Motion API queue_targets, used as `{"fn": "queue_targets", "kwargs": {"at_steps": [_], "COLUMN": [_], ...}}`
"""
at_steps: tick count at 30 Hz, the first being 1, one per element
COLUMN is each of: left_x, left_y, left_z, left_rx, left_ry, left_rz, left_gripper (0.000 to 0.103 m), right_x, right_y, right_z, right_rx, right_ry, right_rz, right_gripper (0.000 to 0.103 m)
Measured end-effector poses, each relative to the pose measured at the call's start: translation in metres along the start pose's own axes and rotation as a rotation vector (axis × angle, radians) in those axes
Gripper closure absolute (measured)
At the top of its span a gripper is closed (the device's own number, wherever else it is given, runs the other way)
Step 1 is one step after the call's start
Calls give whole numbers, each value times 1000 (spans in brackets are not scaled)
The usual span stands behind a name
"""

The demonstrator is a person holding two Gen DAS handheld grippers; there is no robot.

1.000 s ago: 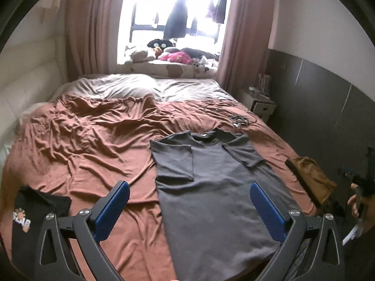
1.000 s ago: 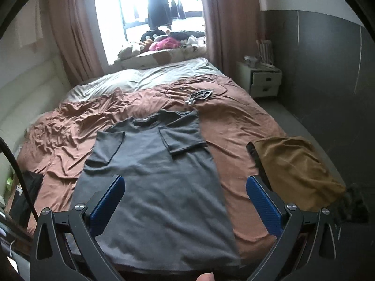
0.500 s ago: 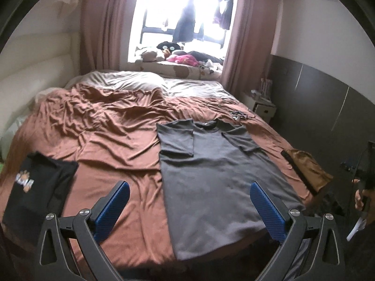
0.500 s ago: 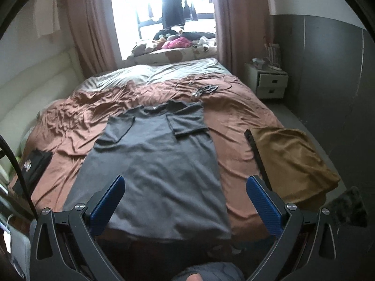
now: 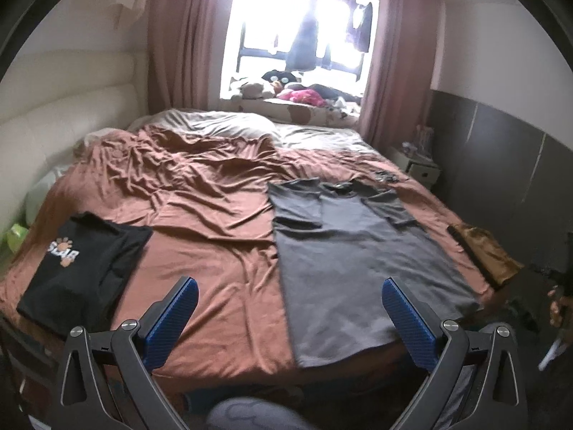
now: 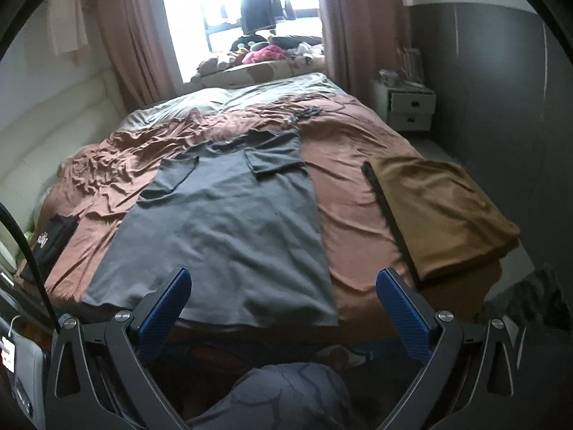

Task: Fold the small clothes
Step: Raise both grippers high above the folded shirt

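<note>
A grey T-shirt lies flat on the brown bedsheet, collar toward the window, both short sleeves folded in over the chest, and its hem at the near edge of the bed. The left gripper is held above the foot of the bed with its blue-padded fingers spread wide and nothing between them; the shirt's lower part sits ahead of it, toward its right finger, not touching. The right gripper is likewise spread wide and empty, and the shirt's hem shows just beyond its left finger, apart from the pads. A folded black T-shirt with a printed logo rests at the left edge of the bed, well apart from the grey one. A folded tan garment lies at the bed's right corner.
</note>
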State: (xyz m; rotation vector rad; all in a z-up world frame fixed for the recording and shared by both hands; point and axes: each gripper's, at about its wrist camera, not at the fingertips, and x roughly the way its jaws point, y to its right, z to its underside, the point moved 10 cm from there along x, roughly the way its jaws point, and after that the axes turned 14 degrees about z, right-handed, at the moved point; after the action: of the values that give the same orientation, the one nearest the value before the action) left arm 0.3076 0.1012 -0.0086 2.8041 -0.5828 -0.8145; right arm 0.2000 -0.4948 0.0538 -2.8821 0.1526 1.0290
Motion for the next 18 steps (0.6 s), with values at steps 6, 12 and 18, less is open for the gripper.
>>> {"fn": "queue_targets", "kwargs": {"at_steps": [6, 12, 18], "left_x": [18, 41, 70], "left_y": [-10, -9, -19], "left_z": [31, 66, 100], "left_rx": [-65, -87, -148], "left_ry": [19, -19, -98], "left_rz": [43, 56, 59], "left_gripper": [0, 2, 16], "right_x": [-3, 13, 46], "right_y": [8, 14, 12], "right_z": [8, 21, 28], "right_rx": [-8, 49, 71], "right_ry": [10, 7, -22], "right_rz": [44, 23, -8], "right_gripper": [0, 0, 2]}}
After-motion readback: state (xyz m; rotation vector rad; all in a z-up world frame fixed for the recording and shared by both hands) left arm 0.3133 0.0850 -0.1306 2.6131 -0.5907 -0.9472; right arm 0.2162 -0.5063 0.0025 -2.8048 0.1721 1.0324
